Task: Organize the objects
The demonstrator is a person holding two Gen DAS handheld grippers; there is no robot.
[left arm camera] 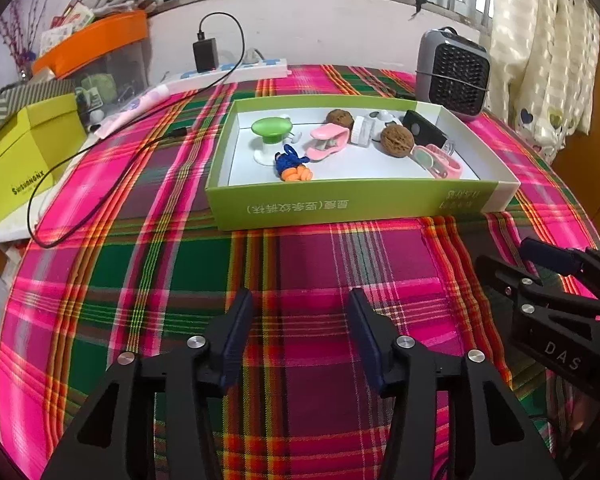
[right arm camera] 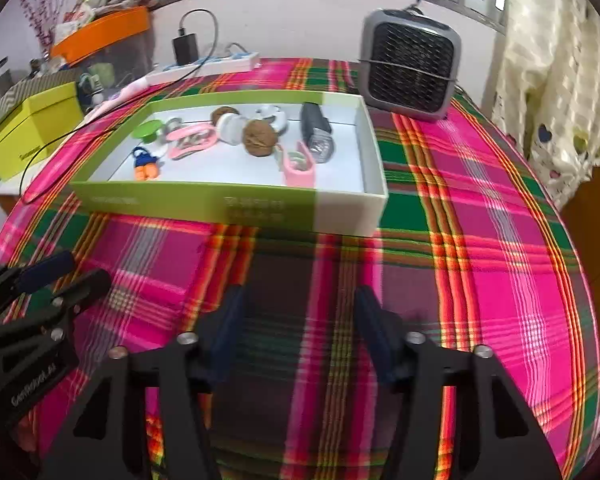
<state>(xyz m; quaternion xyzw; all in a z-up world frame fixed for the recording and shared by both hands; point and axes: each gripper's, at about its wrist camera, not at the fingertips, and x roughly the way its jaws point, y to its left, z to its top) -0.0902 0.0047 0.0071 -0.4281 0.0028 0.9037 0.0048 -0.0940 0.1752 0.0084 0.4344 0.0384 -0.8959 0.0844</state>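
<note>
Both tongs, left tongs and right tongs, open over tablecloth

Count: one green tray holding two walnuts, two pink clips, one green suction cup, one blue-orange toy figure, one black gadget; one fan heater at the tablecloth's far right corner.

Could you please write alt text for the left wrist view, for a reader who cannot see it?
A shallow green box of small items, including two walnuts and a green suction cup, sits on a plaid tablecloth. The left gripper hovers before it, jaws open and empty.
</note>
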